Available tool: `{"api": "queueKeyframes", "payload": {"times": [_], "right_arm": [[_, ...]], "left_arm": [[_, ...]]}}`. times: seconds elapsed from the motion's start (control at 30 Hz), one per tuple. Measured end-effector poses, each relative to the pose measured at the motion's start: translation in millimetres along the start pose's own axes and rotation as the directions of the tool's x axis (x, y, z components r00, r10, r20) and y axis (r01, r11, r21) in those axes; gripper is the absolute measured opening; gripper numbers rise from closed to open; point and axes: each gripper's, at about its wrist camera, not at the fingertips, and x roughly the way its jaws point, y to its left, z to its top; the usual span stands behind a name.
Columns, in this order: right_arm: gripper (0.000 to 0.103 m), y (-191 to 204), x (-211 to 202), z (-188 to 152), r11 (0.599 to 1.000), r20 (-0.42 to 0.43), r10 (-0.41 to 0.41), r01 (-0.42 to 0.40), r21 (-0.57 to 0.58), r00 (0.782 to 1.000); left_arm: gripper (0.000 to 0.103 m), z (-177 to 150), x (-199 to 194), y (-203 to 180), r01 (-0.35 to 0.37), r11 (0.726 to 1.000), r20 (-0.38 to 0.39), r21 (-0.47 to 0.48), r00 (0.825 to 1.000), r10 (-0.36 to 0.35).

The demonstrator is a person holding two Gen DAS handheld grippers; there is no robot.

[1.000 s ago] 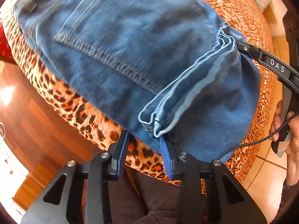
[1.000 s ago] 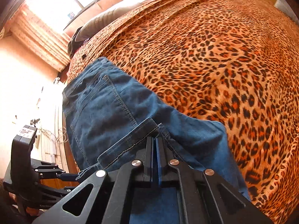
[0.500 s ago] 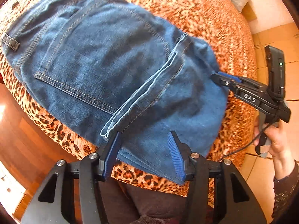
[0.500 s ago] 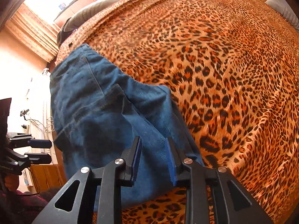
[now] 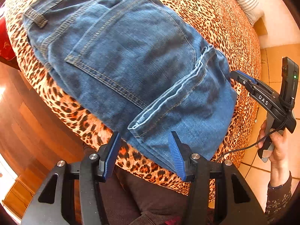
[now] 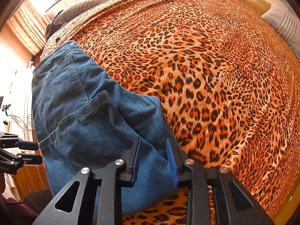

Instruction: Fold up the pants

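Left wrist view: the left gripper [image 5: 144,153] is hovering above the near edge of the folded jeans [image 5: 131,56], its blue pads parted at a moderate width with nothing pressed between them; its jaws have just been opening, and the denim is lying below the gap, not gripped. The jeans are lying on the leopard-print bedspread [image 5: 215,18] at the bed's near edge, back pocket [image 5: 121,43] facing up and a leg hem [image 5: 172,97] folded across the top of the jeans. Beyond the jeans' right-hand edge, the right gripper [image 5: 238,75] is hanging just beside the denim, held by the person's right hand [image 5: 275,140]. A striped pillow [image 5: 245,3] is lying at the far corner, well apart from the jeans. Below the jeans, the person's dark trousers [image 5: 142,196] are showing.

Right wrist view: the right gripper [image 6: 153,161] is hovering over the jeans [image 6: 84,112], its pads standing narrowly apart and gripping nothing; its jaws have just been opening, with denim lying beneath the gap. The jeans are occupying the left side of the bedspread [image 6: 206,65], at its near edge. To the left of the jeans, the left gripper [image 6: 28,151] is showing its two fingers spread apart. A striped pillow [image 6: 285,26] is resting at the far right, well apart from the jeans, and curtains [image 6: 28,26] are hanging beyond the jeans' far end.
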Motion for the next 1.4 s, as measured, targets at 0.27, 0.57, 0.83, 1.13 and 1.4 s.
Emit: {"api": "queueKeyframes", "payload": {"times": [0.27, 0.57, 0.83, 1.13, 1.4], "right_arm": [[0.049, 31.9, 2.3, 50.9, 0.987, 0.028, 0.152, -0.153, 0.051, 0.988], [0.061, 100.9, 44.1, 142.9, 0.972, -0.032, 0.234, -0.234, 0.011, 0.972], [0.064, 149.9, 105.8, 216.5, 0.962, -0.143, 0.269, -0.273, -0.012, 0.953], [0.078, 193.6, 149.9, 253.7, 0.922, -0.252, 0.343, -0.376, -0.092, 0.905], [0.058, 230.4, 149.2, 245.9, 0.881, -0.292, 0.285, -0.369, -0.296, 0.913]], "left_arm": [[0.060, 28.6, -43.3, 109.2, 0.146, 0.939, 0.135, -0.312, 0.985, -0.108], [0.065, 69.4, -48.6, 192.1, 0.269, 0.839, 0.188, -0.473, 0.961, -0.202], [0.076, 83.5, -26.5, 202.7, 0.387, 0.763, 0.196, -0.518, 0.922, -0.335], [0.083, 107.9, -14.6, 198.3, 0.493, 0.682, 0.261, -0.540, 0.868, -0.422], [0.068, 118.1, -12.8, 183.9, 0.477, 0.712, 0.279, -0.516, 0.879, -0.387]]}}
